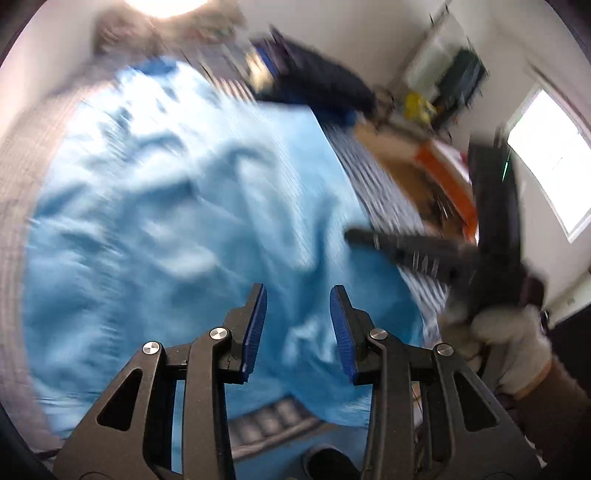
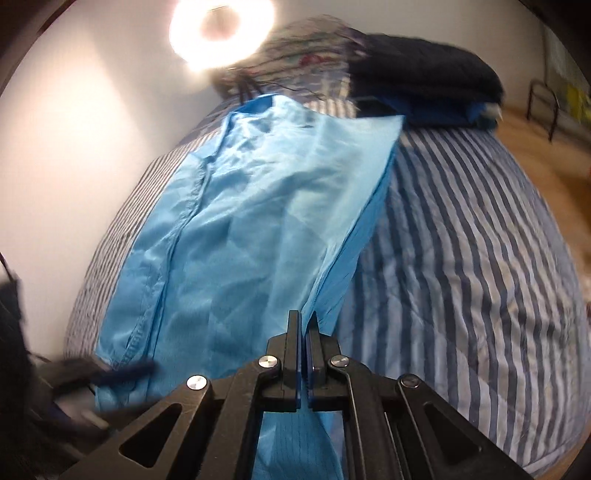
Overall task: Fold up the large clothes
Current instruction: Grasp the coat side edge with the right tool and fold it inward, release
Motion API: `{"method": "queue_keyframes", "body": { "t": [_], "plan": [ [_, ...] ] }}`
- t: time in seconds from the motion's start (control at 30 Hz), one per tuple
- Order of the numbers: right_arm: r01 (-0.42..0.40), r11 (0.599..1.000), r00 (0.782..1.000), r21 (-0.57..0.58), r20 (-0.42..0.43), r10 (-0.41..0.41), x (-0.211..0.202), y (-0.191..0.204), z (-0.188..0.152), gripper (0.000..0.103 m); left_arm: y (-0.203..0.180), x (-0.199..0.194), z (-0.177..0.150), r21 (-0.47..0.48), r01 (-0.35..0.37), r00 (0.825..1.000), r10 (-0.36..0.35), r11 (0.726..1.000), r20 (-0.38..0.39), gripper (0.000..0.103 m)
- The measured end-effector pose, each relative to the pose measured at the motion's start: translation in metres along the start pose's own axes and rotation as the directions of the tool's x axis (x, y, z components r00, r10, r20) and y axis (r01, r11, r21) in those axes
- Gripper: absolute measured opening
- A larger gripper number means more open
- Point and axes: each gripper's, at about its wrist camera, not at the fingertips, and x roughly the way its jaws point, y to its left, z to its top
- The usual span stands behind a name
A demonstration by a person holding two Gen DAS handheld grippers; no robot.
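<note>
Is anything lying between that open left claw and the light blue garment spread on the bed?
Nothing visible. The left gripper hangs open directly over the light blue garment, with only air between. The right gripper is shut on its edge, off to the side.

A ring light (image 2: 221, 35) blazes at 12 o'clock in both views, blown out with glare. Left wrist view is heavily motion-smeared; a bright window (image 1: 550, 158) glows at 2 o'clock. Right wrist view is sharper centrally, blurred and fisheye-bent toward the rim.
</note>
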Motion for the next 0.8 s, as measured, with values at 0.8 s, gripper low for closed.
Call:
{"method": "queue_keyframes", "body": {
  "t": [0.8],
  "plan": [
    [-0.047, 0.938, 0.984, -0.343, -0.175, -0.015, 0.089, 0.155, -0.008, 0.0, 0.161, -0.148, -0.013, -0.341, -0.146, 0.944, 0.234, 0.929, 0.234, 0.036]
  ]
}}
